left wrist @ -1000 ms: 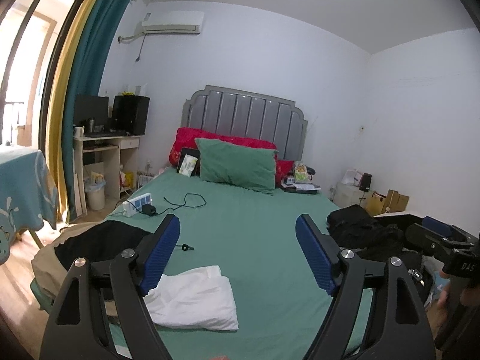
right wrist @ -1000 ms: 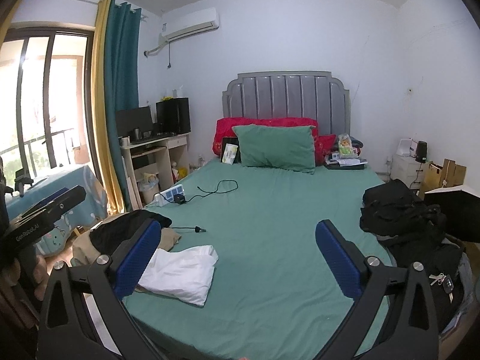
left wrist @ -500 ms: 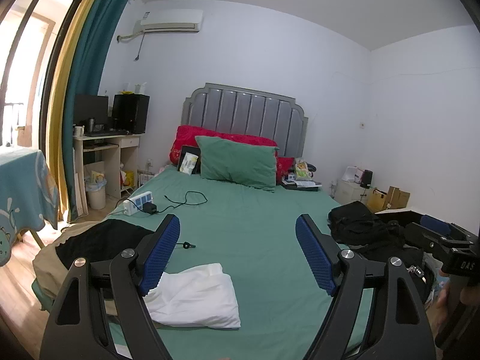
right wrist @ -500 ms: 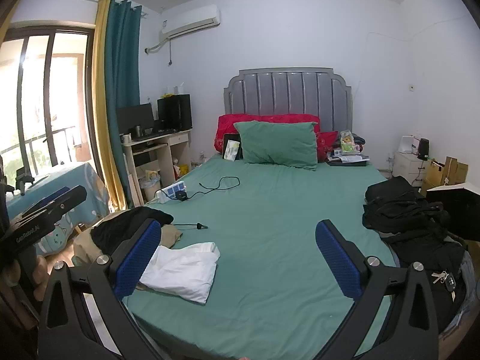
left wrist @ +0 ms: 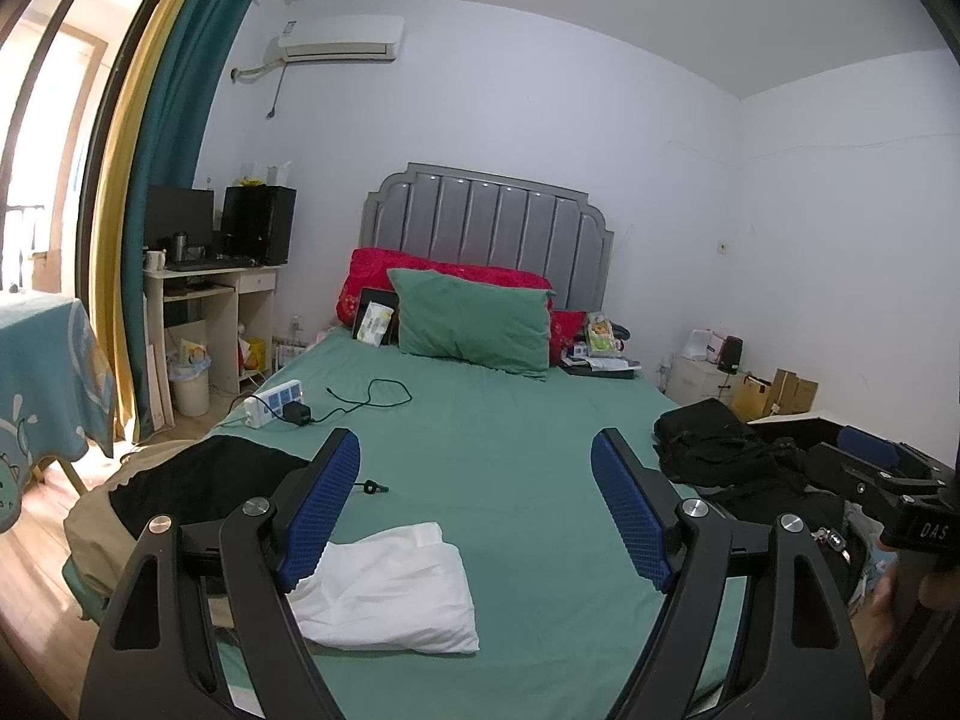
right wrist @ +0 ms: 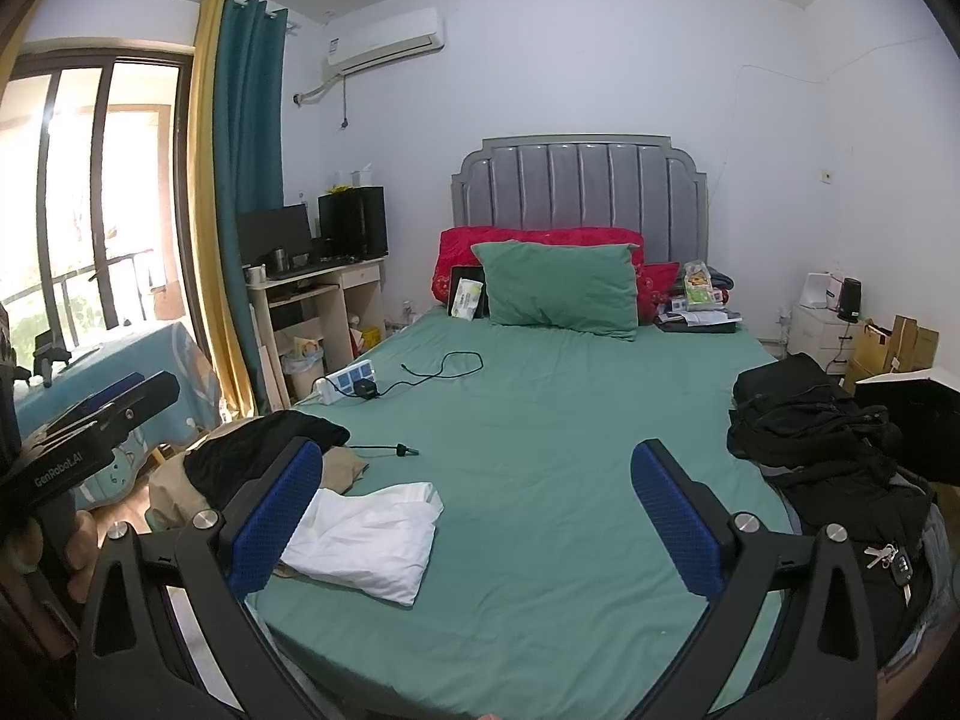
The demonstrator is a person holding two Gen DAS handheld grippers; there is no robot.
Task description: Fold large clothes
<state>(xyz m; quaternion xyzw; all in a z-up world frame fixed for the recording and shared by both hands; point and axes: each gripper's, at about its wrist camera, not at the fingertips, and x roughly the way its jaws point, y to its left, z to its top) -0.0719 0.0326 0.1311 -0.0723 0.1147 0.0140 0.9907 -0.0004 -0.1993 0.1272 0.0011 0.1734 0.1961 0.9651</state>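
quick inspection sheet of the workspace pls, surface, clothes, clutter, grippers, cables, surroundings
surface: bed with green sheet, middle bare
job's things: white garment folded near the foot; black garment heaped on a tan one at the left edge
clutter: black bags with keys at right edge; green pillow at headboard
grippers: left gripper and right gripper both open, holding nothing
cables: power strip and loose black cable on the sheet
surroundings: desk, curtain, air conditioner
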